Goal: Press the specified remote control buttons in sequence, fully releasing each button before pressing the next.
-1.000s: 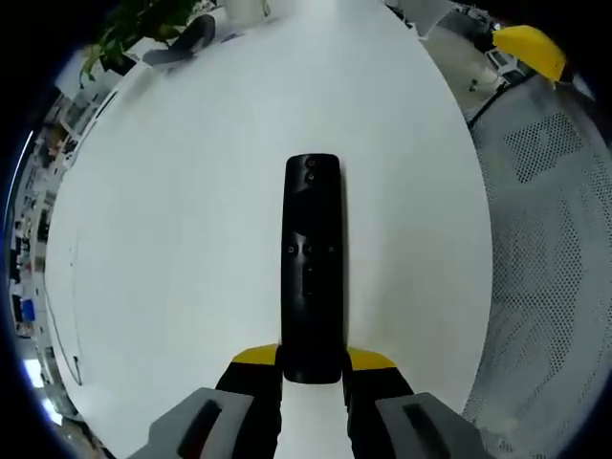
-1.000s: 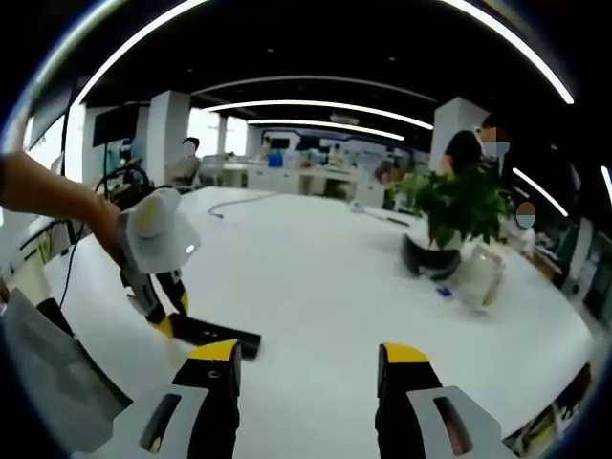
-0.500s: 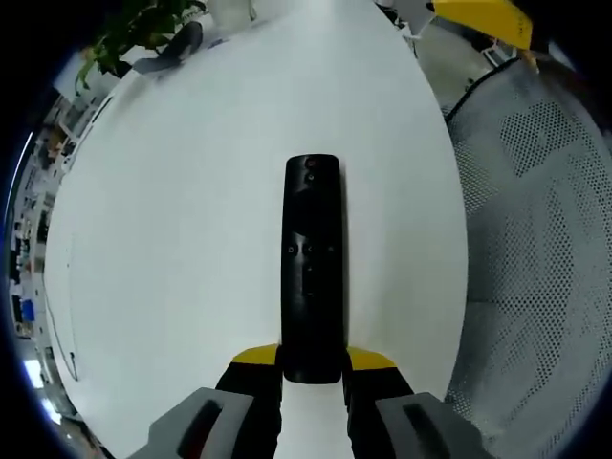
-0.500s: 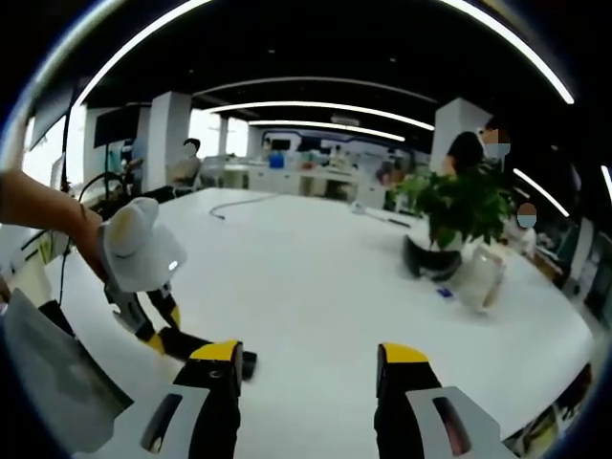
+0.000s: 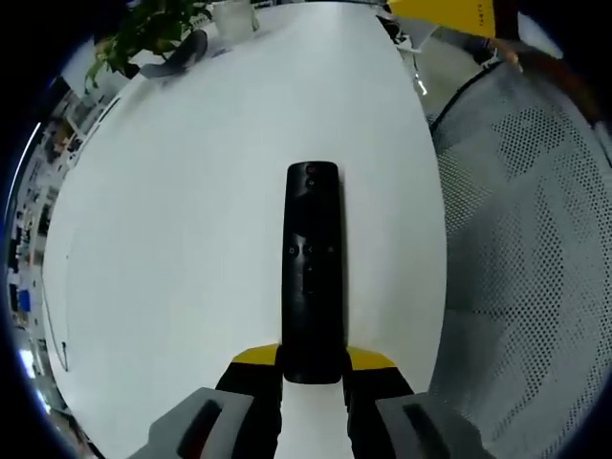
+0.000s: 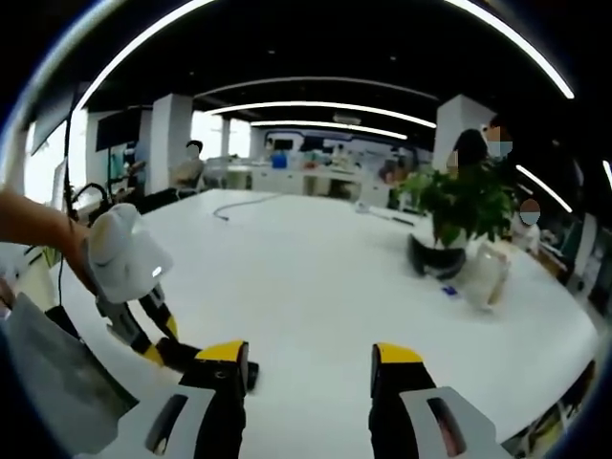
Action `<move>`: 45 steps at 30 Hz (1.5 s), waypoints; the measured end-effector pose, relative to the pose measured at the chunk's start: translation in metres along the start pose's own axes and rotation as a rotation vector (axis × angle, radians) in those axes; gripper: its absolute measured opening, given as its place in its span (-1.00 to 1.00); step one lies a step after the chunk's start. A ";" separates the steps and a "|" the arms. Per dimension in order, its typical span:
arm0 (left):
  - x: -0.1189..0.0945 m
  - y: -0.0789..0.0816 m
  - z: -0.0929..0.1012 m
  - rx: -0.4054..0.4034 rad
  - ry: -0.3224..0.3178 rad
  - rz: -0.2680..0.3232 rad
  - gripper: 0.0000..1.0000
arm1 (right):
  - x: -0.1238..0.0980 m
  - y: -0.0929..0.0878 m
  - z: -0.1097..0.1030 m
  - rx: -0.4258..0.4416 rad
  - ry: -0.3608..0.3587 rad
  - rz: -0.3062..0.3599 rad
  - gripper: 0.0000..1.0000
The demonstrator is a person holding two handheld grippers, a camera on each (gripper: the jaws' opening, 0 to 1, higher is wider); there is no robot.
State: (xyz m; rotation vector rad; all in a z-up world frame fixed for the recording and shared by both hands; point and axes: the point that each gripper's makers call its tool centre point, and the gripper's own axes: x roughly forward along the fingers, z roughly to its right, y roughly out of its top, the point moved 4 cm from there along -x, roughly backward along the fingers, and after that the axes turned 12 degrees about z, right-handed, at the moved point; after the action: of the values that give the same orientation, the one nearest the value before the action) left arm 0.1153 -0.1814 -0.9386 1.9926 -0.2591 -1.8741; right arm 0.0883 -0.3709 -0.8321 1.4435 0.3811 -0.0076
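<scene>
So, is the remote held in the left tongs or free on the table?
Held: the left tongs are shut on the near end of the remote.

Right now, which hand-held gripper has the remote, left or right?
The left hand-held gripper: its yellow-tipped jaws clamp the near end of the black remote on the white table. The right hand-held gripper is open with nothing between its jaws.

Potted plant (image 6: 466,206); white table (image 6: 325,258)

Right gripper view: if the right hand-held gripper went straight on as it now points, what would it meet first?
Probably just the bare white table. The right hand-held gripper is open with nothing between its jaws; the plant sits off to the right. Depth is unclear.
</scene>
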 end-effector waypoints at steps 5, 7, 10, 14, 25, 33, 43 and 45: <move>0.000 0.000 0.005 -0.003 0.001 0.010 -0.54 | 0.001 -0.005 -0.008 0.015 0.064 -0.047 -0.13; -0.001 -0.001 0.008 -0.002 0.001 0.016 -0.54 | 0.001 -0.006 -0.011 0.014 0.084 -0.057 -0.22; -0.001 -0.002 0.013 -0.006 0.003 0.033 -0.54 | 0.001 -0.009 -0.014 0.010 0.109 -0.088 -0.32; -0.003 -0.003 0.017 -0.014 0.004 0.060 -0.54 | 0.003 -0.013 -0.021 0.058 0.174 -0.149 -0.54; -0.006 -0.006 0.033 -0.045 0.014 0.110 -0.54 | 0.035 -0.011 -0.040 0.134 0.278 -0.236 -1.00; -0.008 -0.009 0.050 -0.094 0.034 0.163 -0.54 | 0.037 -0.036 -0.057 0.086 0.322 -0.371 -1.00; -0.009 -0.013 0.059 -0.147 0.057 0.276 -0.54 | 0.032 -0.072 -0.064 0.172 0.357 -0.602 -1.00; -0.009 -0.013 0.061 -0.149 0.063 0.294 -0.54 | 0.031 -0.075 -0.066 0.165 0.355 -0.621 -1.00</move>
State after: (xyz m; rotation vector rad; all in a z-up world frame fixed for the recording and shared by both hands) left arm 0.0524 -0.1751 -0.9376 1.8011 -0.3625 -1.5967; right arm 0.0835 -0.3110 -0.9173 1.4367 1.1315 -0.2924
